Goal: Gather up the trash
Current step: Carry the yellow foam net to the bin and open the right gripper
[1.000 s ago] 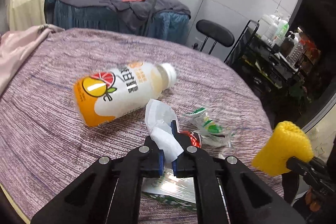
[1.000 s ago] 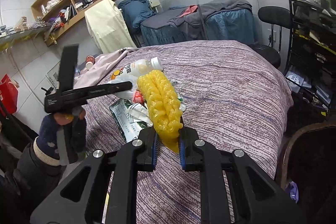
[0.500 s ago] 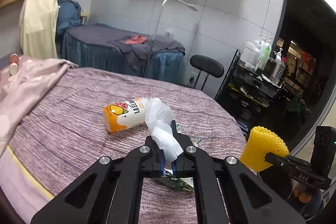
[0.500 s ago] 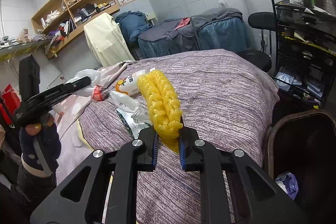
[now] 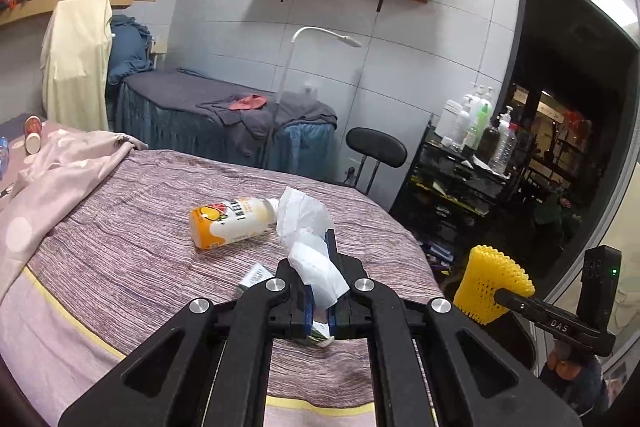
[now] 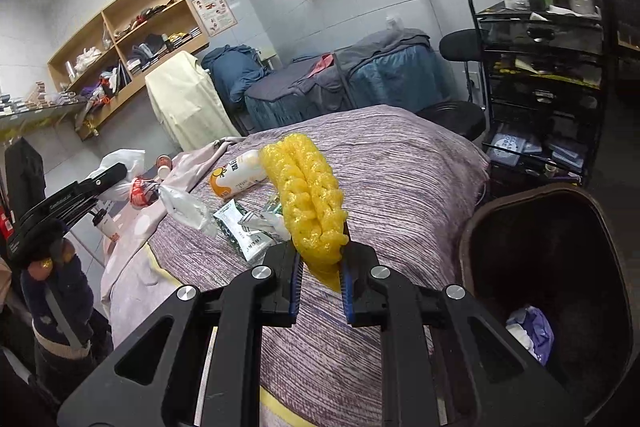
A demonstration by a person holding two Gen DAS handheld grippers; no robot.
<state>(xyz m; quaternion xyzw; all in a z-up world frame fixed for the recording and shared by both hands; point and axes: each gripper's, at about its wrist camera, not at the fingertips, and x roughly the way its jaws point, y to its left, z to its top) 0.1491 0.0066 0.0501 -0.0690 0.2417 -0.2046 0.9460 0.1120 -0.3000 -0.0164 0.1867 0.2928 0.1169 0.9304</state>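
Observation:
My left gripper (image 5: 319, 287) is shut on a crumpled white tissue (image 5: 306, 223), held above the bed. In the right wrist view the left gripper (image 6: 116, 171) is at the left, and a red wrapper (image 6: 140, 191) and clear plastic (image 6: 184, 205) hang from it. My right gripper (image 6: 320, 267) is shut on a yellow foam net (image 6: 308, 195); the net (image 5: 490, 283) also shows at the right of the left wrist view. An orange-and-white drink bottle (image 5: 230, 223) lies on its side on the bed. A green-white wrapper (image 6: 244, 231) lies near it.
The bed has a purple striped cover (image 6: 400, 167) and a pink blanket (image 5: 60, 163) at its left. A dark brown bin (image 6: 480, 223) with some trash inside stands beside the bed, right of my right gripper. A black stool (image 5: 376, 149) and a black bottle rack (image 6: 540, 67) stand beyond.
Both grippers have drawn back from the bed and risen, each keeping its load. The bottle now looks smaller and farther off, and the bin has come into the right wrist view.

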